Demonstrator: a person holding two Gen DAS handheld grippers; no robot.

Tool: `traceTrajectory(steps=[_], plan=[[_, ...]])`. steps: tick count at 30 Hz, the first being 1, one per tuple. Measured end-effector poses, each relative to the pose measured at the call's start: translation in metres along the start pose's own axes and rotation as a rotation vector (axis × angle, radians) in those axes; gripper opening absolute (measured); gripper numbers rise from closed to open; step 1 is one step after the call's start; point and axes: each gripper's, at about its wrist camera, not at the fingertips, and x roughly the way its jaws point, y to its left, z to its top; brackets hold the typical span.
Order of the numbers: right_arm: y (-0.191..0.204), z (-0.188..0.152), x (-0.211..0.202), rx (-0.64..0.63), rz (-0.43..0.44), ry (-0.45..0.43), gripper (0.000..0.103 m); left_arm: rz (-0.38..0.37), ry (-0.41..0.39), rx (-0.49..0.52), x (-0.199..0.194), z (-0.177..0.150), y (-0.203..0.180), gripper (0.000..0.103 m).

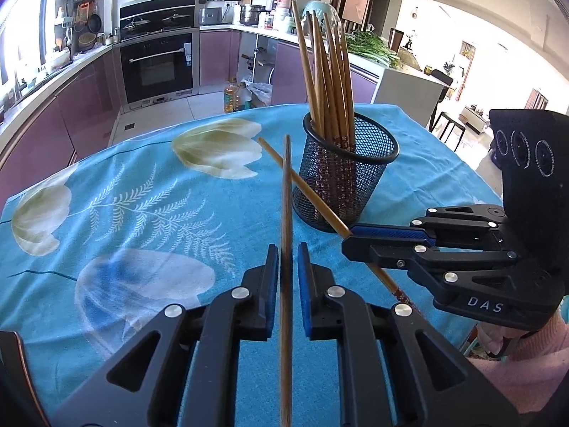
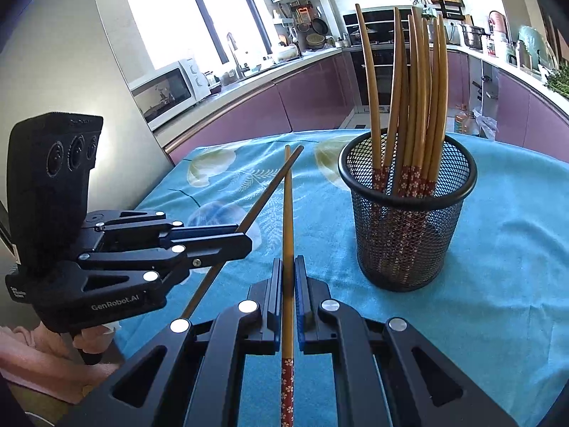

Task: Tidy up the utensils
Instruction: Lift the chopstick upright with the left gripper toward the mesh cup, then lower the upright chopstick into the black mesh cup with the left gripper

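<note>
Left gripper nearly closed, one bamboo chopstick lying between its pads; right gripper clamped on a second chopstick, red-patterned end toward the camera. Both sticks cross above the blue floral cloth on the bench, beside the mesh cup of upright chopsticks

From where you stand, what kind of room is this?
A home kitchen, most likely: a built-in oven under a stove, a microwave on the counter, and a sink tap by the window.
</note>
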Motion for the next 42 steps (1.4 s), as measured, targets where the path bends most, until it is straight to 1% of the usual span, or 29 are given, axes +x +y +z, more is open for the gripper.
traceTrajectory(steps=[4,5,16,27,42], plan=[[-0.001,0.000,-0.003,-0.003,0.003,-0.007,0.006,0.002,0.000,0.006,0.000,0.001,-0.002,0.011],[-0.001,0.000,-0.003,-0.004,0.005,-0.008,0.006,0.002,-0.002,0.006,-0.001,0.001,-0.002,0.008],[-0.002,0.001,-0.012,-0.001,-0.012,-0.033,0.006,0.002,-0.028,0.013,-0.009,0.006,-0.005,0.007],[-0.010,0.007,-0.031,-0.001,-0.030,-0.081,0.006,-0.013,-0.066,0.014,-0.024,0.010,-0.007,0.007],[-0.016,0.016,-0.050,-0.008,-0.042,-0.143,0.006,-0.081,-0.131,0.002,-0.052,0.019,-0.007,0.007]])
